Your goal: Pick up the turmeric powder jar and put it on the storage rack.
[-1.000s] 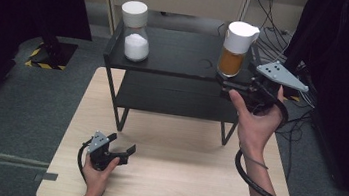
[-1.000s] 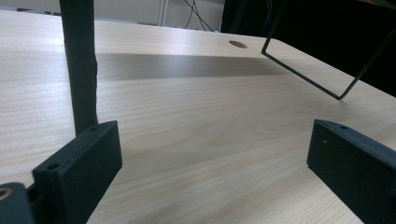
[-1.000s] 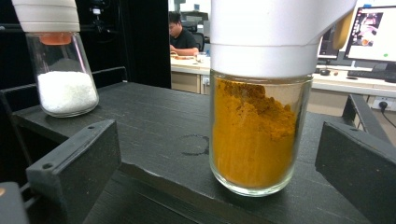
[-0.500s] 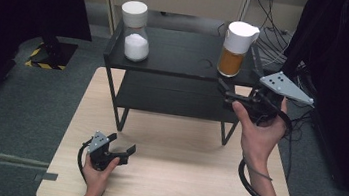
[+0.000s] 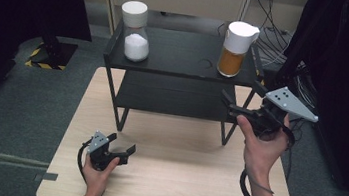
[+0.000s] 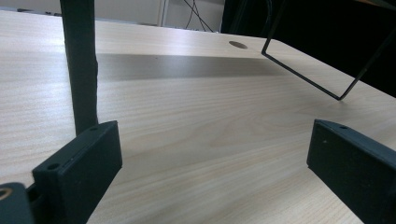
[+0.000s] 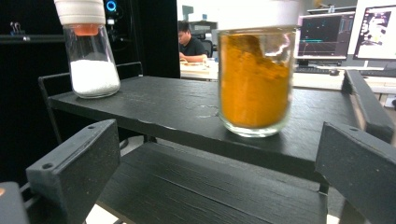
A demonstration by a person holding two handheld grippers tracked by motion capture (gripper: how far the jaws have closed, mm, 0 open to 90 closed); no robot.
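Glass jar (image 5: pixel 234 49) of orange powder stands on matte black shelf (image 5: pixel 178 53).

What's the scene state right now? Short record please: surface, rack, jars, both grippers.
surface: wooden table
rack: black two-tier shelf on the table's far half
jar 1: white powder jar, top tier, left end, upright
jar 2: orange powder jar, top tier, right end, upright
left gripper: open, low over the table, holds nothing
right gripper: open, near the rack's right side, apart from jar 2

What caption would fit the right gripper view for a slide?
Open right claw faces a black shelf holding an orange powder jar and a white powder jar.
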